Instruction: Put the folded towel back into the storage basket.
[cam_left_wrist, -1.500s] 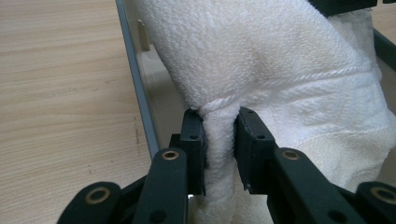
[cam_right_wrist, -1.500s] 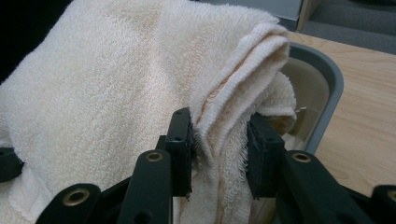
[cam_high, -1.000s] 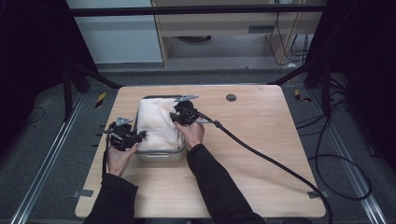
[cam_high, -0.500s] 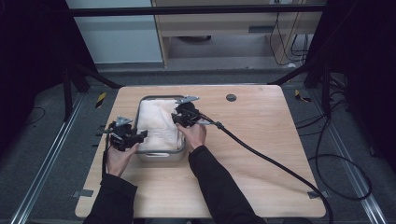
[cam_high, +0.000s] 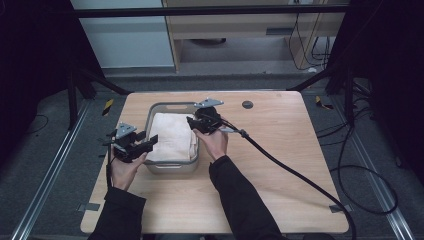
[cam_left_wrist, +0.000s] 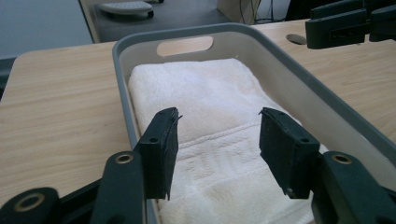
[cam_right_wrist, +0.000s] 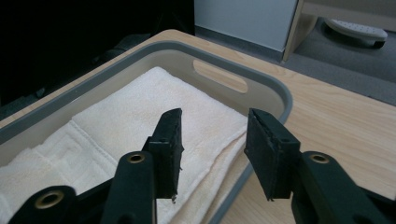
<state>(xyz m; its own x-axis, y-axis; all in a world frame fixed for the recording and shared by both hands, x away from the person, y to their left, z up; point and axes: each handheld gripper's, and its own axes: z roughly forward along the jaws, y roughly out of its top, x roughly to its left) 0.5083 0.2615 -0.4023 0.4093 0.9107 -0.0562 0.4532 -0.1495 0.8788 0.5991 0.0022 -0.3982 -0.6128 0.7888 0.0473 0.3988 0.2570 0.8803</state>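
A folded white towel (cam_high: 172, 136) lies flat in a grey bin (cam_high: 170, 167) on the wooden table. My left gripper (cam_high: 148, 144) hovers at the bin's left rim, and my right gripper (cam_high: 192, 123) hovers at its right rim. In the left gripper view the left gripper (cam_left_wrist: 217, 140) stands open just above the towel (cam_left_wrist: 205, 93), nothing between its pads. The right gripper (cam_right_wrist: 212, 149) is likewise open over the towel's (cam_right_wrist: 135, 116) edge and the bin's rim (cam_right_wrist: 280, 93). Both pairs of jaws have just been opening.
A small dark round disc (cam_high: 247, 104) sits in the tabletop behind the bin. The right gripper's thick black cable (cam_high: 295, 172) trails across the table to its right front corner. Bare wood lies to the right of the bin and in front of it.
Both grippers have let go of the towel and lifted slightly off it, their jaws spreading apart. The towel stays flat in the bin.
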